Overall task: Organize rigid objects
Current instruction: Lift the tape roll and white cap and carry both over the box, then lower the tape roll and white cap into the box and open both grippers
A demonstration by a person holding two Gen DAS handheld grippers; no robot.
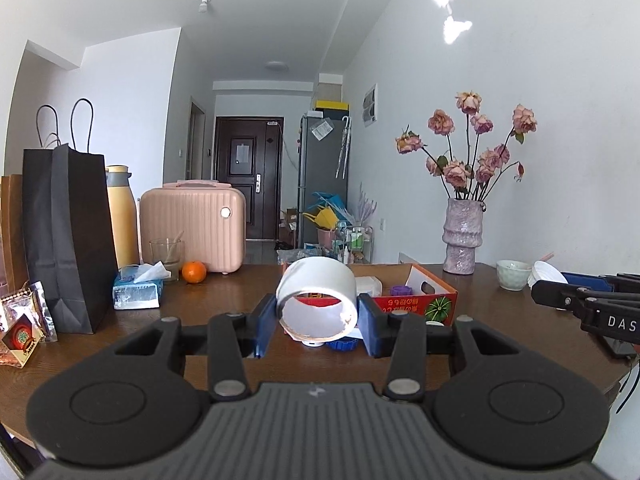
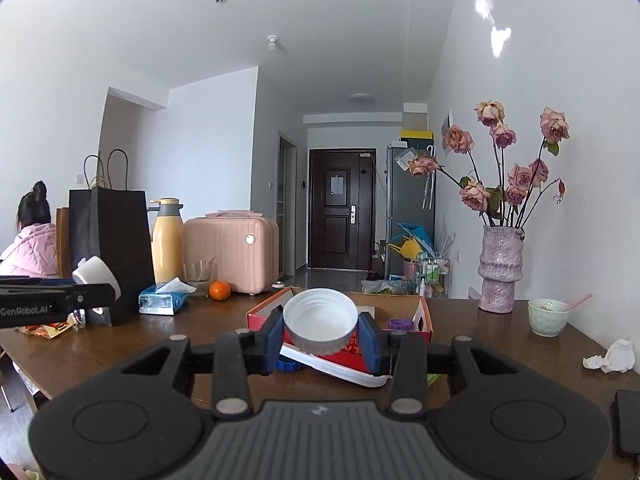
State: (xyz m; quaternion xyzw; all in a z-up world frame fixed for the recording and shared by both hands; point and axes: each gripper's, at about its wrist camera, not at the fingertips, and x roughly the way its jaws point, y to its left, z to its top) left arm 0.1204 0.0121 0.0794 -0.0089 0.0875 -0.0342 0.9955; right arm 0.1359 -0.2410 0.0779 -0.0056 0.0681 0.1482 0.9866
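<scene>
My left gripper [image 1: 318,320] is shut on a white tape roll [image 1: 318,294], held above the brown table in front of a red cardboard box [image 1: 416,306]. My right gripper [image 2: 322,338] is shut on a white ribbed jar lid [image 2: 320,320], open side toward the camera, held above the same red box [image 2: 348,350]. The box holds a purple cap [image 1: 401,291] and a white block [image 1: 368,285]. A blue cap [image 1: 342,345] and a white lid [image 2: 332,366] lie before the box. The left gripper with its roll [image 2: 96,276] shows at the left of the right wrist view.
A black paper bag [image 1: 68,236], yellow flask [image 1: 120,216], pink case [image 1: 192,228], glass [image 1: 165,254], orange [image 1: 194,271] and tissue pack [image 1: 138,290] stand at the left. A vase of roses [image 1: 462,236] and bowls [image 1: 513,274] stand right. Crumpled tissue [image 2: 612,356] lies near the right edge.
</scene>
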